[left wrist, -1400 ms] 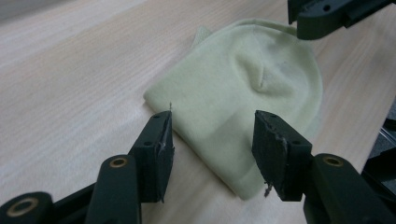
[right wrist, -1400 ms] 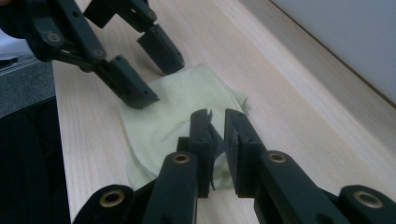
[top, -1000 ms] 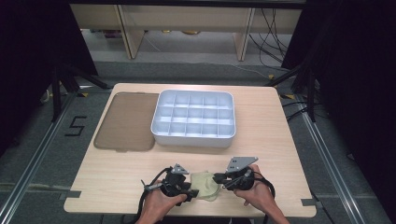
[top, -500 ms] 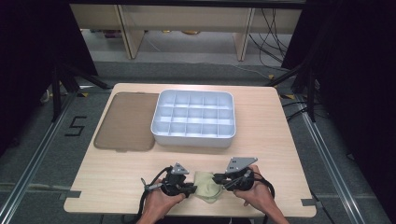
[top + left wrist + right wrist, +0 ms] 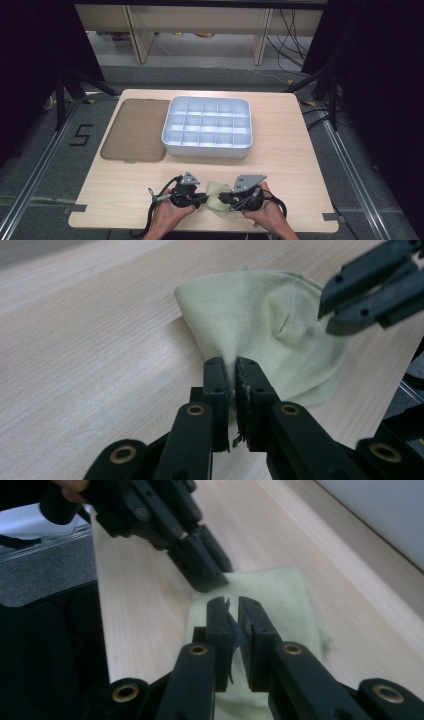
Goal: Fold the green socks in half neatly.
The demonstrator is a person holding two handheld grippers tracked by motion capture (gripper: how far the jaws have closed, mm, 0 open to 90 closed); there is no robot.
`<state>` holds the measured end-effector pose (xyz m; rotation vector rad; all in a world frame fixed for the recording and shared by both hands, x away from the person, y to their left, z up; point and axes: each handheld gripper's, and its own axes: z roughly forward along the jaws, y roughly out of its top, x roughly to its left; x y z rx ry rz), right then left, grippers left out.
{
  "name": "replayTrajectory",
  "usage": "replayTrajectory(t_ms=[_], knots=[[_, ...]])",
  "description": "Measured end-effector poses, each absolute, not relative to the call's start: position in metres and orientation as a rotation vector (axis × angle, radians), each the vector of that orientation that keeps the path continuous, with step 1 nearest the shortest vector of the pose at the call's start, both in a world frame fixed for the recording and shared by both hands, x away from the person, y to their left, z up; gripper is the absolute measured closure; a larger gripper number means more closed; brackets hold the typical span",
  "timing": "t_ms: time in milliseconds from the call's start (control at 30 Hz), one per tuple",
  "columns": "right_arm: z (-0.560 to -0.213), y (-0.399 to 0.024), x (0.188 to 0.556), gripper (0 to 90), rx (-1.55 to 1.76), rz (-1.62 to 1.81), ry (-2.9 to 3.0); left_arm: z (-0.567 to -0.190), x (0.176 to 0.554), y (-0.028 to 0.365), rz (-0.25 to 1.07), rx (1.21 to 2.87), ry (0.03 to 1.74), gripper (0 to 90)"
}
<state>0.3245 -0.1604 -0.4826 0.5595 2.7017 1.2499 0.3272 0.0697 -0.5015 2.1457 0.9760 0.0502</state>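
**Both grippers pinching a pale cloth at the near table edge**

I am looking first at the white plastic organiser tray with its grid of small compartments (image 5: 207, 126); every compartment I can see into is lying bare. Just beside the tray, on its left, a flat brown translucent lid with rounded corners (image 5: 135, 130) is resting on the light wooden table (image 5: 285, 150). Nothing is standing between the tray and my hands.

Well in front of the tray, near the table's front edge, a small pale yellow-green fabric cloth (image 5: 218, 196) is lying bunched and creased, with a stitched seam showing across its surface (image 5: 280, 315).

I am clamping my left gripper (image 5: 234, 371) onto the cloth's near edge, its jaws nearly together with fabric between them. My right gripper (image 5: 230, 611) is likewise clenching a fold of the cloth from the opposite side. In the high view, both hands are sitting close together, with the cloth between the two grippers.
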Motion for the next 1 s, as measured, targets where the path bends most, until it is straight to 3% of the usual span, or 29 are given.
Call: replayTrajectory(t_ms=[500,1000], knots=[[-0.505,-0.132,0.319,85.8,0.518,1.149,2.802,-0.496,0.326,0.072,0.089,2.148,0.941,84.0],[-0.494,-0.157,0.343,85.1,0.706,1.207,2.651,-0.486,0.321,0.070,0.162,2.163,0.875,83.8]])
